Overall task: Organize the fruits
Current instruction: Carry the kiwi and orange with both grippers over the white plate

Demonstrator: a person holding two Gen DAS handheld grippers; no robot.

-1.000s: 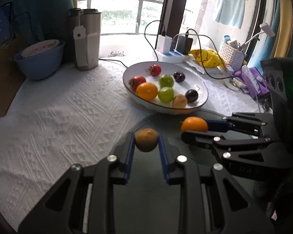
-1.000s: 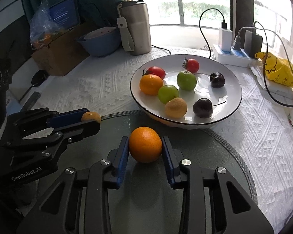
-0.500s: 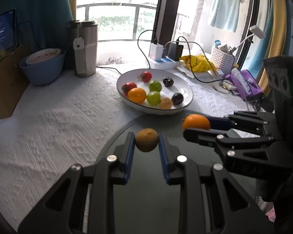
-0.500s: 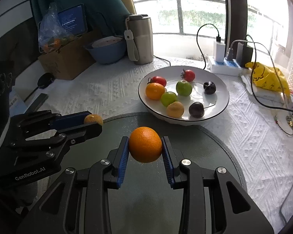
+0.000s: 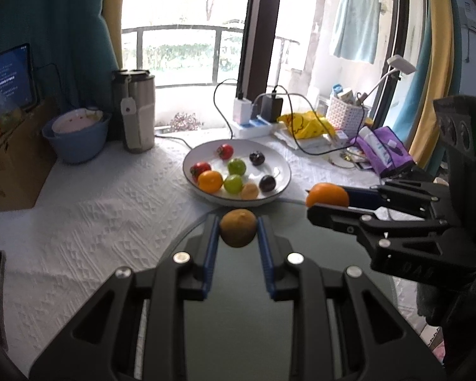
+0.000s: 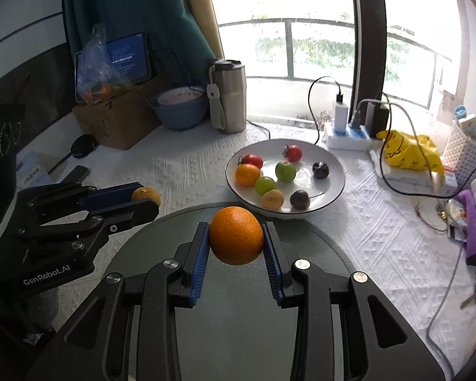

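My left gripper [image 5: 238,233] is shut on a small dull-orange mandarin [image 5: 238,228], held in the air above a dark round mat [image 5: 238,301]. My right gripper [image 6: 236,236] is shut on a bigger bright orange [image 6: 236,235] above the same mat [image 6: 238,317]. Each gripper shows in the other's view: the right gripper [image 5: 328,204] with its orange [image 5: 327,194] to the right, the left gripper [image 6: 147,201] with its mandarin [image 6: 146,196] to the left. Beyond the mat stands a white plate [image 6: 330,197] with several fruits: tomatoes, green ones, an orange [image 6: 247,174], dark plums.
A steel tumbler [image 6: 228,98], a blue bowl [image 6: 179,109] and a cardboard box [image 6: 117,120] stand at the back left. A power strip with cables [image 6: 349,133], a yellow bag [image 6: 406,150] and a white basket [image 6: 463,152] crowd the right. White patterned cloth [image 5: 95,228] covers the table.
Both grippers have risen and drawn back from the plate with their fruits still held; the plate now looks smaller and farther away in both views.
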